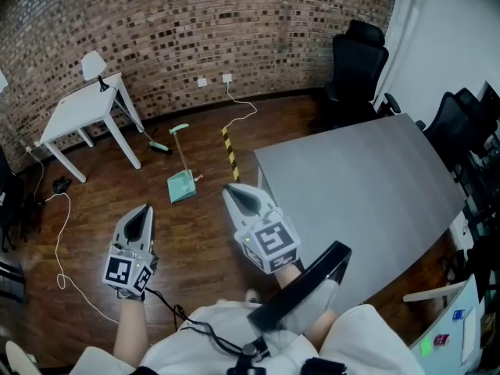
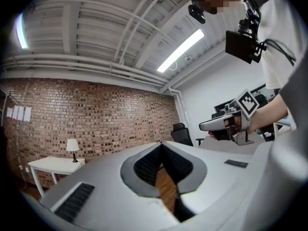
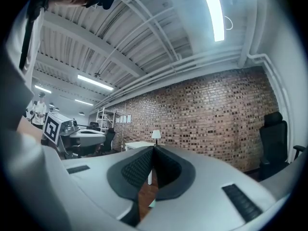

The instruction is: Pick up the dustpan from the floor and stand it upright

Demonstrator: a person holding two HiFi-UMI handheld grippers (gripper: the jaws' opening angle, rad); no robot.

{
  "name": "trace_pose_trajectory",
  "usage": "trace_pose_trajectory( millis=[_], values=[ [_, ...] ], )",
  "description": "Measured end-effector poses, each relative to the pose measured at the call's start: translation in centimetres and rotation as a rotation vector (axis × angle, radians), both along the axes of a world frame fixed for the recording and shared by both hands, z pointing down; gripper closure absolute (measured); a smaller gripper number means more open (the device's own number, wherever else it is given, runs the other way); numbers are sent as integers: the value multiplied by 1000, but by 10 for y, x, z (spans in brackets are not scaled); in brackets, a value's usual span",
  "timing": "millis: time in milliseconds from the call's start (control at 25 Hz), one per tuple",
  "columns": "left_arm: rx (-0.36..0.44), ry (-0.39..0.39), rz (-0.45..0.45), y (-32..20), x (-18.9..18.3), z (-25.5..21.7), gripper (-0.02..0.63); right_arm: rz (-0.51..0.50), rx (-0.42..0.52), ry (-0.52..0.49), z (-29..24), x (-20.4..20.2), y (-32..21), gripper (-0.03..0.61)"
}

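A mint-green dustpan (image 1: 181, 184) lies flat on the wooden floor in the head view, its long handle (image 1: 179, 143) stretching away toward the brick wall. My left gripper (image 1: 146, 213) hovers near my body, below and left of the pan, jaws shut with nothing between them. My right gripper (image 1: 232, 195) floats just right of the pan in the picture, well above the floor, also shut and empty. In the left gripper view my left gripper (image 2: 162, 146) points level at the brick wall, and the right gripper (image 2: 226, 124) shows at the right. My right gripper (image 3: 154, 149) likewise faces the wall.
A white table (image 1: 82, 109) with a lamp (image 1: 95, 67) stands at the back left. A green brush (image 1: 159, 146) lies near it. A large grey desk (image 1: 359, 194) fills the right side, with black office chairs (image 1: 355, 69) behind. Cables (image 1: 62, 241) trail across the floor.
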State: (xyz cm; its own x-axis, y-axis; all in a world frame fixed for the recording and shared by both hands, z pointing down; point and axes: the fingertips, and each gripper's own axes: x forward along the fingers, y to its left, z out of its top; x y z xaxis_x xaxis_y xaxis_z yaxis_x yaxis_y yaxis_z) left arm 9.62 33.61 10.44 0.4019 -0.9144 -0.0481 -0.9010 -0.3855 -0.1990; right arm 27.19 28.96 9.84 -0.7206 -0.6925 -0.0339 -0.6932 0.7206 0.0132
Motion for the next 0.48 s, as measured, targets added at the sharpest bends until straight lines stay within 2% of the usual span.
trace_pose_trajectory(
  millis=[480],
  values=[
    [-12,0,9,-1,-2,8,614,4,-6,8,9,-5,0,598]
  ],
)
